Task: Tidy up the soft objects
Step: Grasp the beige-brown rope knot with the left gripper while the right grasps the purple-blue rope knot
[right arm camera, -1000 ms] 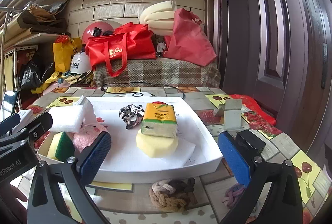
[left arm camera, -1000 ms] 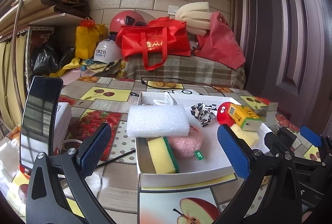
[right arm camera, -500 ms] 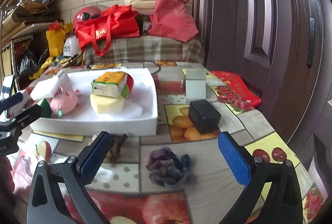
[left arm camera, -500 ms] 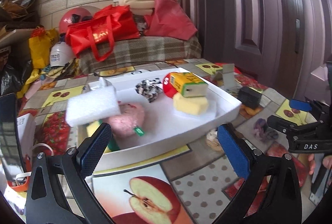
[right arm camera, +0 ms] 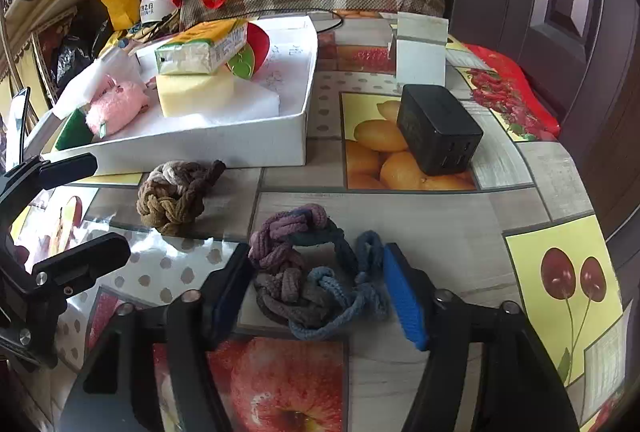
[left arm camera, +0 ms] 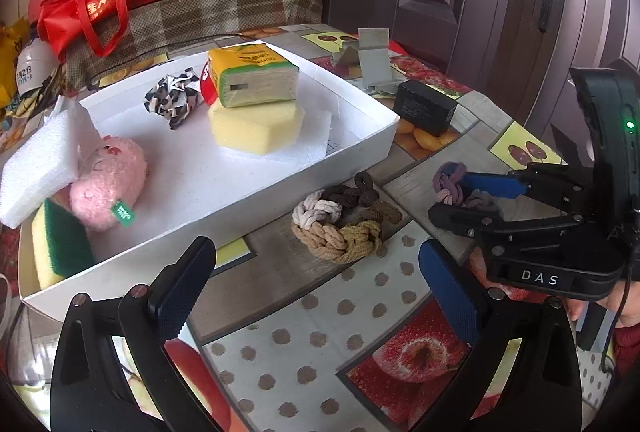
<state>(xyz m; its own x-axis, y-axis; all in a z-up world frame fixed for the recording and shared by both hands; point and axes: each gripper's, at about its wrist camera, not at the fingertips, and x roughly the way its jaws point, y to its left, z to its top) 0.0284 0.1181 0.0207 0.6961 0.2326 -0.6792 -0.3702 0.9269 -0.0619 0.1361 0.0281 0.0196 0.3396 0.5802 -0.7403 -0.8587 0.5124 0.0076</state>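
Now the fruit-patterned worktop [right arm camera: 440,216] carries a white tray [left arm camera: 352,156] of soft things ahead and to the left of both grippers. Just beyond the left gripper [left arm camera: 316,292], whose jaws stand wide apart and empty, a brown-and-cream braided knot [left arm camera: 344,220] lies against the tray's near wall. Smallest, the purple-and-blue braided knot [right arm camera: 316,272] sits between the right gripper [right arm camera: 320,292] pads, which have just been closing and now stand partly closed around it; whether they press it I cannot tell.
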